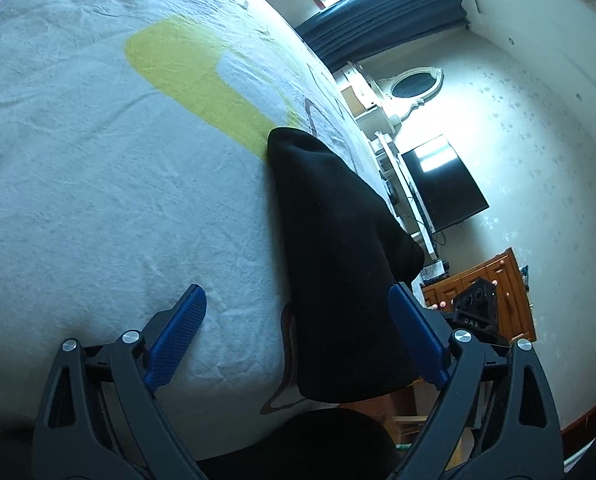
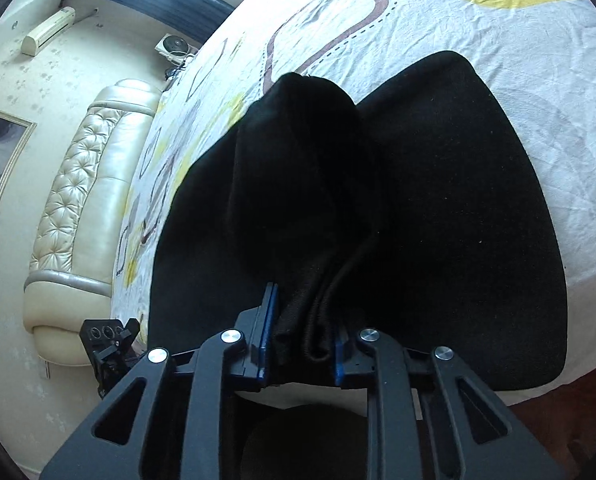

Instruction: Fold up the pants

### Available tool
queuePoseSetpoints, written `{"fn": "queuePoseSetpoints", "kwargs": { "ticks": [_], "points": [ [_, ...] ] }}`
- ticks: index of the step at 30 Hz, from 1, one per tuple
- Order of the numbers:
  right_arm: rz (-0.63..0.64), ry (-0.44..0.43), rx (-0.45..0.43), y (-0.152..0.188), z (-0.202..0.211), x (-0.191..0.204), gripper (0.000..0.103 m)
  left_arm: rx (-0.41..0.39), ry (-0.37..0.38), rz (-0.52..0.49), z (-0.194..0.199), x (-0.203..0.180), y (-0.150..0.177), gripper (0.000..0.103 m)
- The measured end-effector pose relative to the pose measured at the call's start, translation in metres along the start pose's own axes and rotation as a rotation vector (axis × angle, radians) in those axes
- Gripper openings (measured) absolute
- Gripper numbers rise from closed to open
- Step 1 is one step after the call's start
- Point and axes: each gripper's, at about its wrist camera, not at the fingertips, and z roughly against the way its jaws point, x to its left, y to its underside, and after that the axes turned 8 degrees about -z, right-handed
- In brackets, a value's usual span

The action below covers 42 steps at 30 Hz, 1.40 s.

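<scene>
Black pants [image 1: 338,260] lie on the patterned bed sheet [image 1: 97,180] near the bed's edge. My left gripper [image 1: 296,291] is open wide; the pants' near end lies against its right blue pad [image 1: 414,332], while the left pad stands over bare sheet. In the right wrist view the pants [image 2: 438,200] spread flat to the right, with a raised fold bunched in the middle. My right gripper [image 2: 304,312] is shut on a gathered, corded edge of the pants, which hides most of its right pad. The other gripper's black body [image 1: 476,308] shows beyond the bed's edge.
A dark TV [image 1: 446,184], a white oval mirror [image 1: 416,84] and a wooden cabinet [image 1: 494,292] stand along the wall past the bed. A cream tufted headboard [image 2: 85,200] bounds the bed's left side. Blue curtains [image 1: 378,12] hang at the window.
</scene>
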Motion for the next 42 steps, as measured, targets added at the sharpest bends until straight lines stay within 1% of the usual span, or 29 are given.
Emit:
{"fn": "queuePoseSetpoints", "kwargs": {
  "ticks": [2,3,7,11,12,14,16,20,22,23,26,30,31,33,34,35,36,39,42],
  "points": [
    [0.041,-0.02,-0.026,0.001,0.012,0.013,0.016,-0.016,0.023,0.025,0.004,0.005,0.0,0.092],
    [0.059,-0.039,-0.043,0.002,0.02,0.021,0.016,-0.022,0.03,0.032,0.006,0.008,0.0,0.092],
    [0.124,-0.075,-0.103,0.001,0.046,0.045,0.014,-0.017,0.025,0.023,0.003,0.004,0.001,0.092],
    [0.134,-0.081,-0.148,-0.003,0.068,0.046,0.013,-0.01,0.019,0.013,0.001,0.001,0.001,0.092],
    [0.129,-0.072,-0.159,0.0,0.075,0.036,0.013,-0.009,0.02,0.014,0.001,0.001,0.001,0.092],
    [0.106,-0.053,-0.168,-0.001,0.079,0.023,0.013,-0.007,0.022,0.015,0.0,0.001,0.002,0.092],
    [0.075,-0.019,-0.171,-0.003,0.082,0.002,0.013,-0.003,0.024,0.013,0.0,0.0,0.002,0.093],
    [-0.006,0.048,-0.142,-0.005,0.067,-0.048,0.013,0.013,0.02,0.002,-0.005,-0.005,0.002,0.093],
    [-0.011,0.08,-0.126,-0.003,0.055,-0.059,0.013,0.031,0.022,-0.008,-0.008,-0.011,0.004,0.093],
    [-0.007,0.083,-0.124,-0.002,0.051,-0.062,0.013,0.043,0.022,-0.013,-0.01,-0.013,0.005,0.093],
    [-0.028,0.053,-0.123,-0.003,0.052,-0.068,0.014,0.082,0.023,-0.029,-0.017,-0.022,0.008,0.093],
    [-0.023,0.065,-0.142,-0.005,0.067,-0.07,0.022,0.109,0.053,0.003,-0.025,-0.027,0.016,0.093],
    [-0.037,0.063,-0.15,-0.004,0.073,-0.074,0.026,0.118,0.061,0.014,-0.028,-0.028,0.017,0.093],
    [-0.072,0.059,-0.16,-0.003,0.085,-0.084,0.046,0.125,0.067,0.02,-0.032,-0.03,0.019,0.093],
    [-0.078,0.058,-0.169,-0.003,0.091,-0.09,0.065,0.129,0.07,0.017,-0.033,-0.03,0.021,0.093],
    [-0.077,0.044,-0.182,-0.002,0.096,-0.096,0.067,0.133,0.067,0.014,-0.036,-0.031,0.021,0.093],
    [-0.085,0.02,-0.187,-0.001,0.098,-0.103,0.067,0.137,0.065,0.012,-0.038,-0.032,0.021,0.093],
    [-0.153,-0.097,-0.157,0.001,0.093,-0.123,0.069,0.14,0.08,0.025,-0.043,-0.034,0.021,0.093],
    [-0.197,-0.164,-0.137,0.003,0.08,-0.134,0.07,0.147,0.104,0.055,-0.05,-0.037,0.024,0.093]
  ]
}}
